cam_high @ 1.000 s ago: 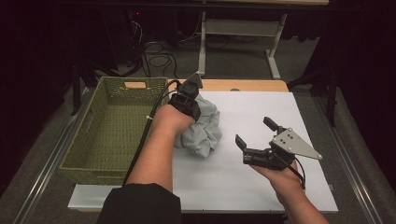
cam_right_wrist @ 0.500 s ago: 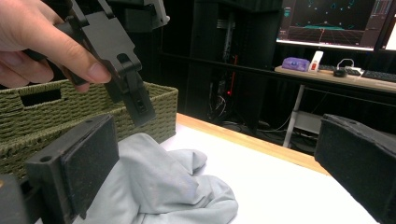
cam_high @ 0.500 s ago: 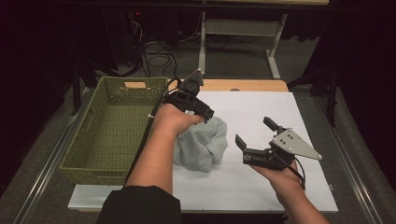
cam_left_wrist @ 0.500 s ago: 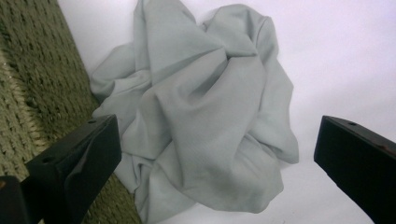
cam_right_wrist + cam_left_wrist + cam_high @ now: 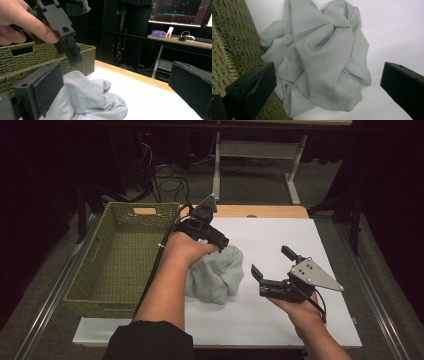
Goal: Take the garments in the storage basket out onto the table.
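Both grippers stand open above the white table (image 5: 300, 240): in the high view the left gripper (image 5: 212, 236) has just spread its jaws and let go of the grey cloth (image 5: 217, 277), now slumped in a heap beside the green basket (image 5: 117, 260), suggesting the drop landed short of it. Right gripper (image 5: 272, 270) waits wide, well apart. Left gripper view: cloth (image 5: 322, 62) loose between the jaws, touching the basket wall (image 5: 229, 50). Right gripper view: that raised wall (image 5: 85, 56) stands in the way.
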A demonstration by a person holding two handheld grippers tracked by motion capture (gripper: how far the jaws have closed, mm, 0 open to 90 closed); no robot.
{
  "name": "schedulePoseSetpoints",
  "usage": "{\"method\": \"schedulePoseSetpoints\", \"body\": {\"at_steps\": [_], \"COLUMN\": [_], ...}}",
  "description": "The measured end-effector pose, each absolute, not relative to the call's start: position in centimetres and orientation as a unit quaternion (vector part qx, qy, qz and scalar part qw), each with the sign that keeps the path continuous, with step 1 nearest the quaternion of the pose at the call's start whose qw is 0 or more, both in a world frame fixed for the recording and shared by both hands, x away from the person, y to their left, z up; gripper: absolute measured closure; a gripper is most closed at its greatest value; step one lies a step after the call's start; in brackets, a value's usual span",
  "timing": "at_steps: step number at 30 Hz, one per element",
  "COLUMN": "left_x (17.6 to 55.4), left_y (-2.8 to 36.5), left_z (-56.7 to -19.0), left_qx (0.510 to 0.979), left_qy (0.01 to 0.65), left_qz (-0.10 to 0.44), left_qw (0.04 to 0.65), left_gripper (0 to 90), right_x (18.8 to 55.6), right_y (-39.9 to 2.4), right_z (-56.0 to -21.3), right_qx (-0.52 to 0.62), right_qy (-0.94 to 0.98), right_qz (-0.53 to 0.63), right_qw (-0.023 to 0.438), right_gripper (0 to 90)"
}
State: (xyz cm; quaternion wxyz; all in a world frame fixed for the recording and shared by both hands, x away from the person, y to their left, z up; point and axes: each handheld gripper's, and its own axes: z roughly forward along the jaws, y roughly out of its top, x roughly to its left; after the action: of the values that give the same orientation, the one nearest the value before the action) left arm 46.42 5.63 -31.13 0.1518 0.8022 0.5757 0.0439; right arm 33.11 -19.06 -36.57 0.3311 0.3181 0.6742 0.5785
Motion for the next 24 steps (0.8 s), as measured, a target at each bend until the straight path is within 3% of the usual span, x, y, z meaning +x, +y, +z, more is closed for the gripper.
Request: {"method": "schedulePoseSetpoints", "body": {"at_steps": [24], "left_x": [45.1], "left_y": [7.2], "left_z": [-32.1], "left_qx": [0.789], "left_qy": [0.580], "left_qz": [0.052], "left_qw": [0.199], "left_gripper": [0.6], "right_x": [33.1], "right_y": [-18.9], "right_z": [-36.7], "right_qx": [0.314], "right_qy": [0.677], "right_qz": [0.576], "right_qw": [0.333], "right_gripper": [0.6]}}
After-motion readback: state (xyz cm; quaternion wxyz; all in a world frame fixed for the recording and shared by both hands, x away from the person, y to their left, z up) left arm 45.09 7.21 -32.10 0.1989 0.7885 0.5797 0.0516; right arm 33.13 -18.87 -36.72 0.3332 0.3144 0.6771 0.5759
